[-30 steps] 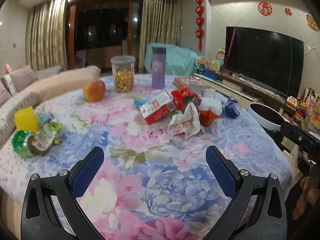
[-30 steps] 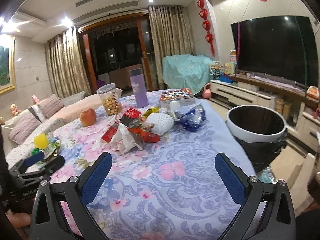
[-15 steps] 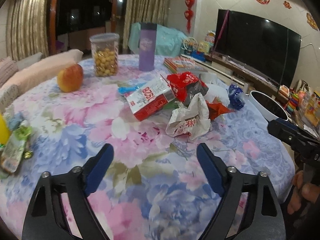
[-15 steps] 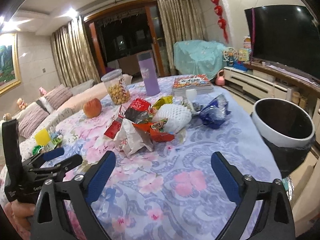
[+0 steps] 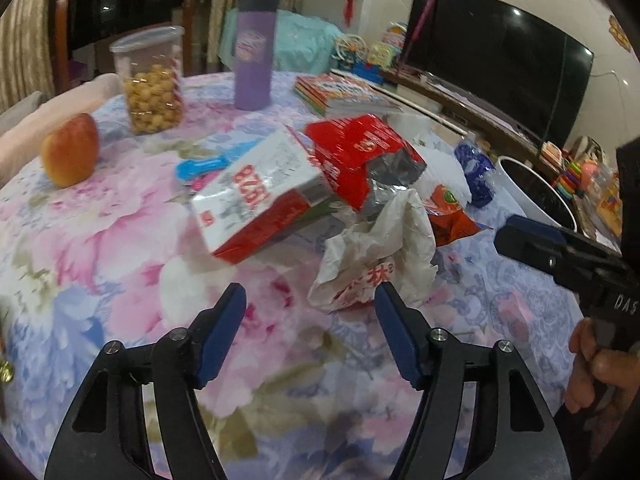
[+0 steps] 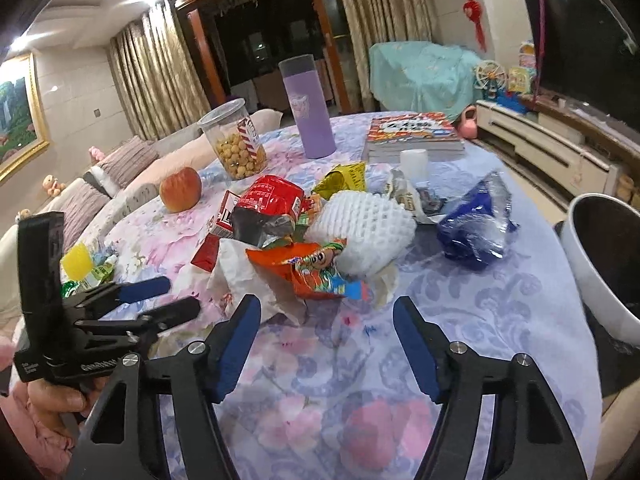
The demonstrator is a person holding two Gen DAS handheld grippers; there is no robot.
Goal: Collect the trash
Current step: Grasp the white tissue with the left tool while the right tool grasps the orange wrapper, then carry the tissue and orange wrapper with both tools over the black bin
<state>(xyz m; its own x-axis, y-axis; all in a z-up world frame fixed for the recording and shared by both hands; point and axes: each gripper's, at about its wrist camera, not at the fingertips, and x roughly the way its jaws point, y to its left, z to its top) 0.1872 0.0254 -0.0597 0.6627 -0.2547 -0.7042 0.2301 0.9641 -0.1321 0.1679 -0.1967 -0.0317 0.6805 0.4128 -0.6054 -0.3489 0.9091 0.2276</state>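
A heap of trash lies mid-table: a crumpled white wrapper (image 5: 380,264), a red-and-white carton (image 5: 256,196), a red foil bag (image 5: 360,156), an orange snack bag (image 6: 308,268), a white foam net (image 6: 364,228) and a blue wrapper (image 6: 476,224). My left gripper (image 5: 310,300) is open and empty, just short of the white wrapper. My right gripper (image 6: 326,312) is open and empty, just short of the orange bag. A white bin with a black liner (image 6: 600,256) stands off the table's right edge.
On the floral tablecloth (image 5: 120,240) stand an apple (image 5: 72,150), a clear snack jar (image 5: 150,80), a purple tumbler (image 5: 254,52) and stacked books (image 6: 414,132). A yellow item and green packets (image 6: 84,268) lie at the left edge. A TV and cabinet are at the right.
Both grippers have moved forward toward the trash heap, which now looms much larger. Both stay open and empty.
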